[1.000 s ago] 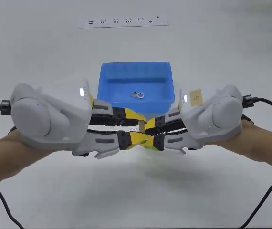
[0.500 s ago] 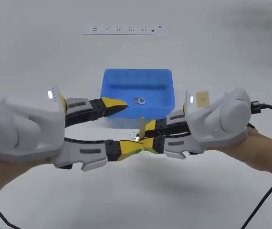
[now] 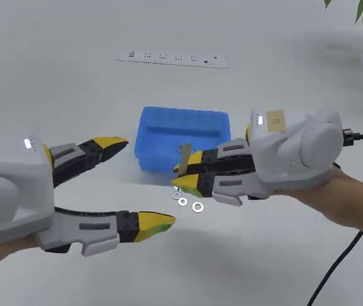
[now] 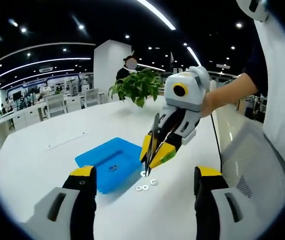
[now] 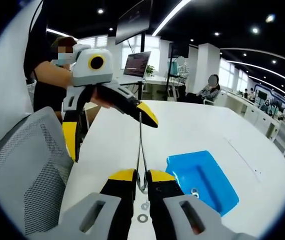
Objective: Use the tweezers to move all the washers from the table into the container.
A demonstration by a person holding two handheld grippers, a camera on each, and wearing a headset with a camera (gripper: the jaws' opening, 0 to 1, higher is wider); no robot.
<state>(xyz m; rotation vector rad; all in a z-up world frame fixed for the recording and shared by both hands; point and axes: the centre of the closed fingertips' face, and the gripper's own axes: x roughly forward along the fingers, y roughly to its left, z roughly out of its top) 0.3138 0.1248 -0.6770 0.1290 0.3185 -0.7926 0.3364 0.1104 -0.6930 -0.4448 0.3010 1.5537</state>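
Tweezers (image 3: 185, 152) stand near-vertical, tips down, in right gripper (image 3: 181, 178).

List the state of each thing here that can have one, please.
Thin metal tweezers: gripped, tips pointing down.
Right gripper: shut on the tweezers.
Left gripper: open, empty.
Blue plastic container: open-topped, with silver ring washers inside.
Three loose washers: flat on the white table, outside the container.

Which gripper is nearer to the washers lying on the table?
Right. The right gripper, shut on the tweezers, hangs just above the washers. The left gripper, jaws open, sits off to their left and closer to the person.
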